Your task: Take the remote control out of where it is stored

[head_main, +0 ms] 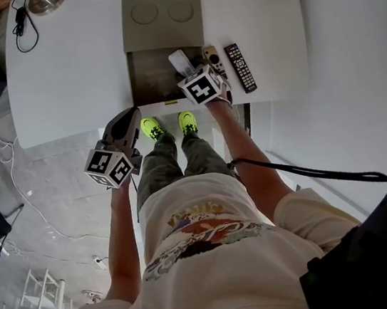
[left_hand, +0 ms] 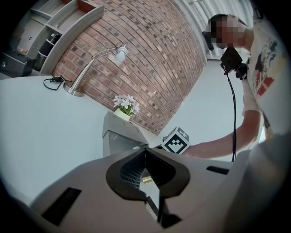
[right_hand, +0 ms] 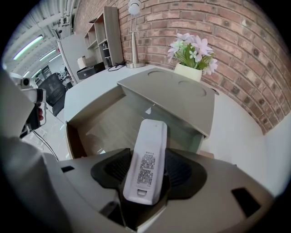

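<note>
Remote control (head_main: pixel 180 61), white and slim, sticks up from the right hand-held gripper (head_main: pixel 193 75) above the open drawer (head_main: pixel 141 86) of a grey organiser on the tabletop (head_main: pixel 65 68). Two other remotes (head_main: pixel 240 67) lie just right of it. The left hand-held gripper (head_main: pixel 125 124) hangs off the tabletop's edge, out of the way.

Left gripper view: its jaws are together and empty.

Right gripper view: the pads clamp the remote's sides near its lower end, label up, likely so it lifts clear of the drawer.

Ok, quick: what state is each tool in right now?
Left tool: shut, nothing between its jaws.
Right tool: shut on the white remote, label side up.
</note>
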